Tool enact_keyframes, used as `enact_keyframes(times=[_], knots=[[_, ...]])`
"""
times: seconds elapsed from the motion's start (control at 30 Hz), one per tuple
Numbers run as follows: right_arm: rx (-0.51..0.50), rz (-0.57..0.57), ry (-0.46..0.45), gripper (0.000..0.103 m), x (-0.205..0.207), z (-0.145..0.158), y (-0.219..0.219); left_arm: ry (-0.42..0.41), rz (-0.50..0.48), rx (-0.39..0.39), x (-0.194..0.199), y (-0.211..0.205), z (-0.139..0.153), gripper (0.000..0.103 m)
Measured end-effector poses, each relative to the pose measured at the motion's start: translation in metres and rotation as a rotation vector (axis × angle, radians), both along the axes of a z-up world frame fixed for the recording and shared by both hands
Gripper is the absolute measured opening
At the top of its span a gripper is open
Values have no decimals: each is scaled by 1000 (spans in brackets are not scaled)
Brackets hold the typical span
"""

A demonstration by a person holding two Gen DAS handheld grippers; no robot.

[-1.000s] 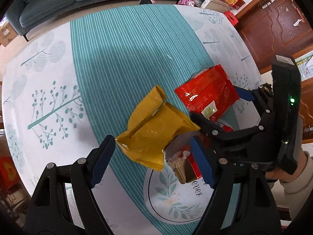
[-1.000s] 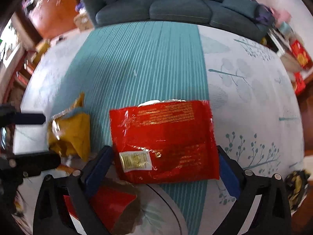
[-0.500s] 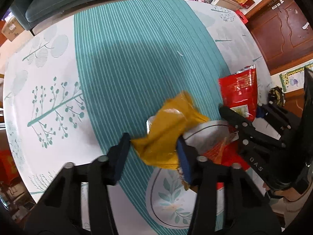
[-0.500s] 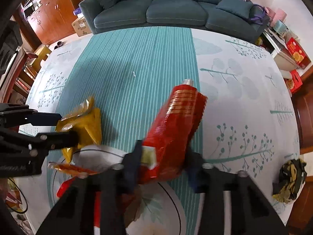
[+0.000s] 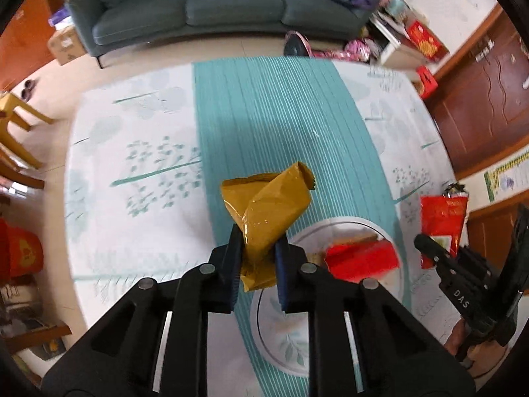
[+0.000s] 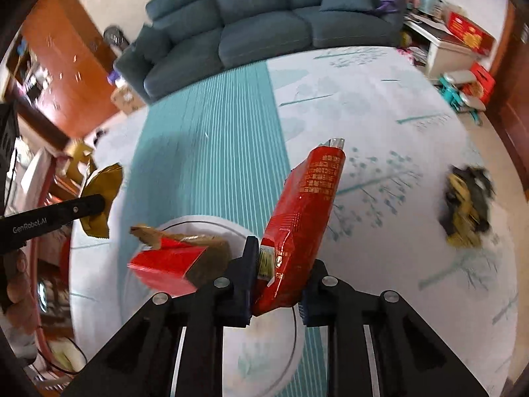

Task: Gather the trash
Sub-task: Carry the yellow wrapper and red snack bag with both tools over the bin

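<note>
Our left hand-held gripper [image 5: 256, 258] was closing on a yellow wrapper [image 5: 267, 211] above the red box [image 5: 362, 261]. Our right hand-held gripper [image 6: 276, 281] was closing on a red packet [image 6: 302, 225] right of it.

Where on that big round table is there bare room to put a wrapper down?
The striped teal band toward the dark sofa is bare, as is the white leaf-print cloth beside it. It is crowded near the printed white circle, where the torn red carton lies, and by the crumpled dark wrapper.

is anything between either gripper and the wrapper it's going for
Nothing visible: the left gripper is closing on the yellow wrapper, and the right gripper is closing on the red wrapper.
</note>
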State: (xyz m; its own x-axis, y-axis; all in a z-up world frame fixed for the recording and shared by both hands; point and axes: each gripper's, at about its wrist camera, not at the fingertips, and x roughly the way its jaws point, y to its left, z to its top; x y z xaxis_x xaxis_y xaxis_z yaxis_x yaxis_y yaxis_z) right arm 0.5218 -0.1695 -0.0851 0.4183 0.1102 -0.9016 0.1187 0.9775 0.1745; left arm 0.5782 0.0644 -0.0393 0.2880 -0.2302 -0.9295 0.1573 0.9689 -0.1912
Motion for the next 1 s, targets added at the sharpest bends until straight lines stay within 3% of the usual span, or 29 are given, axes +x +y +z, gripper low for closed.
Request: enact_keyframes(times=[0.2,0.47,0.77,1.0], knots=[[81,-7,-67,18,-67,42,-6,-38,16,-24,-73,25,47,14],[167,89,-119,18,-186,85,-8,-59,33,-53,-229,10,87,14],[213,232,-133,18,-348,115,-31,-71,77,-91,-406,-41,100,14],[246,293,-91,18,-455,108,-51,-32,72,-85,-514,-78,86,14]])
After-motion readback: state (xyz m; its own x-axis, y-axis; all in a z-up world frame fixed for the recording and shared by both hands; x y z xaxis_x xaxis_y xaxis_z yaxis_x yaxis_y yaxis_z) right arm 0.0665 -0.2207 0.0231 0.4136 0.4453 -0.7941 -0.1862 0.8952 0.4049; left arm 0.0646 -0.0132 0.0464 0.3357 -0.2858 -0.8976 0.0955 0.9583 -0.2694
